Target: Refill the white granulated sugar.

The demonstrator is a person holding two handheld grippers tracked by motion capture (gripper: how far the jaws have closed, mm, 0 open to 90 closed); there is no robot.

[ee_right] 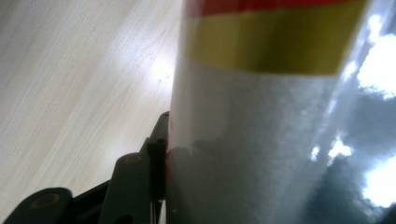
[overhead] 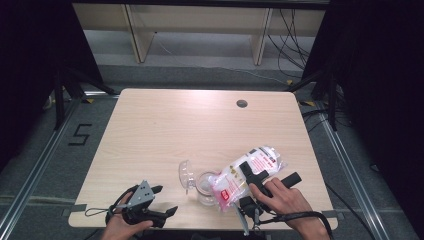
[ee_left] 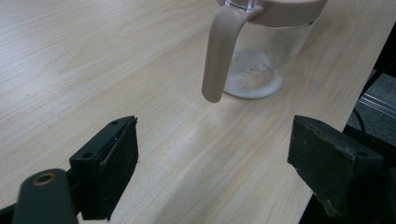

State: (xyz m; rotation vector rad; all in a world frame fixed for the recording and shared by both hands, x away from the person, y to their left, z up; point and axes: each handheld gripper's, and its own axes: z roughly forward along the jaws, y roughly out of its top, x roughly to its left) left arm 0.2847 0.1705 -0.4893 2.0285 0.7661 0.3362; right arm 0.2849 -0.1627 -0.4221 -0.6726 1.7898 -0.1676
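Observation:
A clear plastic bag (overhead: pixel 267 156) of white powder with a pink label lies tilted, its lower end over a clear jug (overhead: pixel 205 186) near the table's front edge. My right gripper (overhead: pixel 251 173) is shut on the bag; in the right gripper view the bag (ee_right: pixel 261 140) sits right up against the one black finger (ee_right: pixel 135 182) that shows. The jug (ee_left: pixel 268 56) has a beige handle (ee_left: pixel 218 56) and rim, with a little white powder (ee_left: pixel 252 77) at its bottom. My left gripper (overhead: pixel 165 200) (ee_left: pixel 219 158) stands open, left of the jug and apart from it.
The jug's clear lid (overhead: pixel 186 175) hangs open to the left. The wooden table (overhead: pixel 175 130) has a round cable hole (overhead: pixel 242 103) at the back right. Dark frames and floor rails flank both sides.

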